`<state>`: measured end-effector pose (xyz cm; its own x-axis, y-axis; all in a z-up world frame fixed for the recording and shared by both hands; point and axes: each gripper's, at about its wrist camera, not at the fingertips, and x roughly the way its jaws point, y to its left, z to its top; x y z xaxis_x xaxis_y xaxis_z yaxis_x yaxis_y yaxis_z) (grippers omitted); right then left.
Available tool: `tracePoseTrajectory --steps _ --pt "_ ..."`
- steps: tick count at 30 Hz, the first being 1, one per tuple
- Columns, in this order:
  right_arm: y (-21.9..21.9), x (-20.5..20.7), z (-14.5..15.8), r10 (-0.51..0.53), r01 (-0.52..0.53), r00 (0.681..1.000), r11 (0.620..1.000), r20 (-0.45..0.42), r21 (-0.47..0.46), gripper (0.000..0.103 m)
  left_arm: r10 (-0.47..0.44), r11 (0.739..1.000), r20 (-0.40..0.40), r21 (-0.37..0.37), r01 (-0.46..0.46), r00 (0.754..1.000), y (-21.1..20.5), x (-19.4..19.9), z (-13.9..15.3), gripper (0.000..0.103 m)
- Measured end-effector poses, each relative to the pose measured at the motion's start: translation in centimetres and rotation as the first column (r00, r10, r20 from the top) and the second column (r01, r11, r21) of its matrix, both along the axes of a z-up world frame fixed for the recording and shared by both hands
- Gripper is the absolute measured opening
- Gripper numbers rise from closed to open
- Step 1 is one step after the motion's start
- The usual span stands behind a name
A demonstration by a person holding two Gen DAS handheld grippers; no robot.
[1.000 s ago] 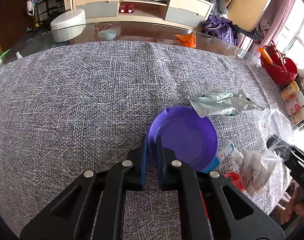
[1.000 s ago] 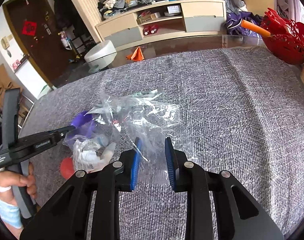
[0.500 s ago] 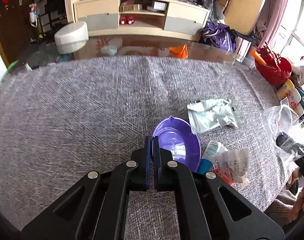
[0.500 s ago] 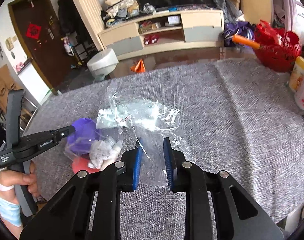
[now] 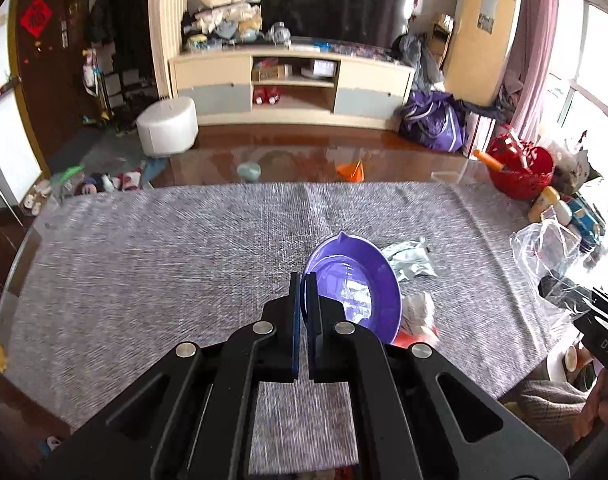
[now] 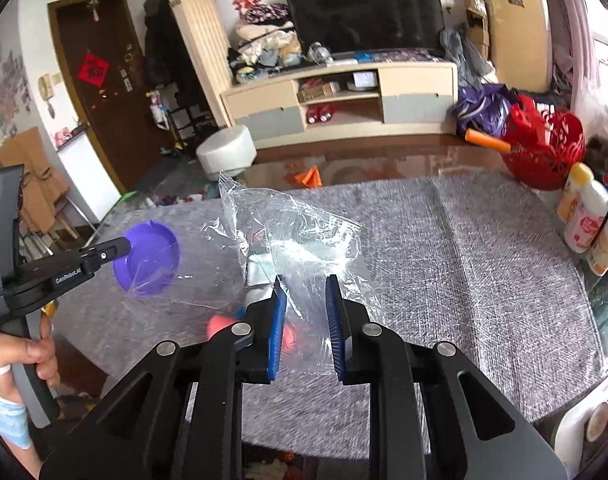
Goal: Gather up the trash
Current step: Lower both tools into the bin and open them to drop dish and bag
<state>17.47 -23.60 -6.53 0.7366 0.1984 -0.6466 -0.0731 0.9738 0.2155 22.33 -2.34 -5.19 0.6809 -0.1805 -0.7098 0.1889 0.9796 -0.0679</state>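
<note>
My left gripper (image 5: 303, 280) is shut on the rim of a purple plastic bowl (image 5: 354, 288) and holds it lifted and tilted above the grey tablecloth (image 5: 163, 256); the bowl (image 6: 147, 256) also shows in the right wrist view. Under the bowl's right side lie a crumpled white wrapper (image 5: 418, 312), a red piece (image 5: 408, 338) and a pale green pouch (image 5: 410, 260). My right gripper (image 6: 304, 294) has its jaws a little apart with a clear plastic bag (image 6: 287, 232) hanging between them, lifted above the trash. The same bag (image 5: 552, 252) is at the right in the left wrist view.
A red basket (image 6: 544, 156) with an orange stick stands at the table's far right corner. Several bottles (image 6: 588, 220) line the right edge. Beyond the table are a TV cabinet (image 5: 291, 88), a white stool (image 5: 167, 126) and an orange cone (image 5: 352, 170) on the floor.
Both grippers have risen and pulled back from the table. The purple bowl has lifted and tilted with my left gripper. The clear bag has risen with my right gripper.
</note>
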Motion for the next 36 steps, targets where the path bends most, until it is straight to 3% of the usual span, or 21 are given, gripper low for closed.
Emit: tracePoseTrajectory --steps 8,14,24,36 --pt "1.8 -5.6 1.7 0.043 -0.042 0.999 0.999 0.029 -0.026 0.021 -0.002 1.0 0.066 0.003 0.001 0.998 1.0 -7.9 2.7 0.001" --pt "4.0 -9.3 -0.2 0.111 -0.111 0.994 0.993 -0.025 -0.037 0.021 -0.032 0.999 0.055 0.018 0.031 0.998 0.9 -13.3 1.3 0.001" --pt "5.1 -12.7 -7.7 0.13 -0.134 0.974 0.991 -0.185 -0.01 0.021 -0.057 0.997 -0.113 0.044 0.062 0.992 0.3 -18.0 -7.3 0.001" --pt "6.6 -13.5 -16.8 0.133 -0.12 0.912 0.991 -0.388 0.058 0.021 -0.048 0.996 -0.324 0.059 0.071 0.945 0.4 -19.3 -17.8 0.001"
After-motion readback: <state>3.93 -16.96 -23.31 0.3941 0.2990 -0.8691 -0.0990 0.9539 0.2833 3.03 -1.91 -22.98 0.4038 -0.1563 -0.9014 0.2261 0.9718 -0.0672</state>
